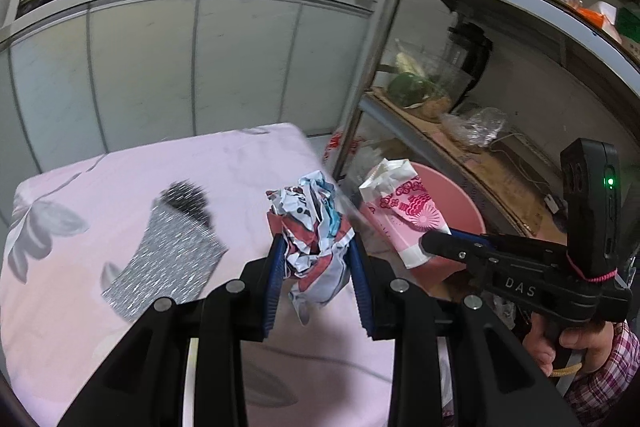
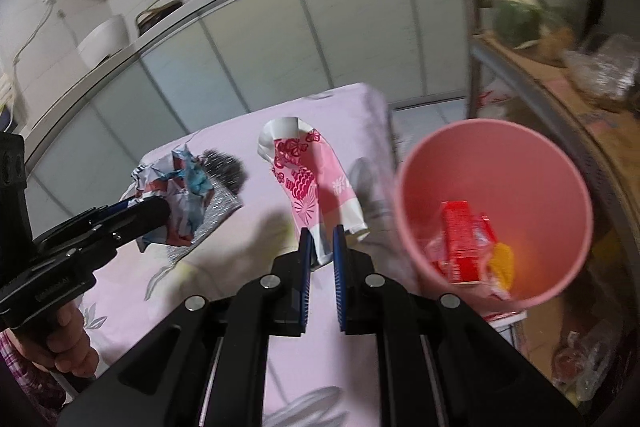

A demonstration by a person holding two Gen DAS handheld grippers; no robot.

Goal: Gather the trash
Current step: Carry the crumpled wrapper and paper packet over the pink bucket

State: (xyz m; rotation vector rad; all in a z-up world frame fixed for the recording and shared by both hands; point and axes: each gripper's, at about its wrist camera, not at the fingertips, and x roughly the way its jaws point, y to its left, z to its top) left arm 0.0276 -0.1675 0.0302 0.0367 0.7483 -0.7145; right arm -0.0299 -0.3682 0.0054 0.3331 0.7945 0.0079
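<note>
**Both grippers loaded beside the bin**

A pink floral cloth [image 1: 120, 195] covers the table; a silver glittery sheet [image 1: 168, 251] lies at 9 o'clock. The pink round plastic bin [image 2: 496, 147] stands off the table's edge at 3 o'clock, red packaging inside. Beyond, white cabinets and woks.

The left gripper [image 1: 316, 259] clamps a crumpled printed paper wad [image 1: 308, 215]. The right gripper [image 2: 320, 247], nearly together, pinches a pink-and-white patterned paper bag [image 2: 304, 179].

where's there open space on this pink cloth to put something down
Bare pink cloth lies beyond and left of the silver pouch, towards the cabinets. Crowded: the right edge, where the crumpled wrapper, pink-and-white bag and pink bin cluster.
</note>
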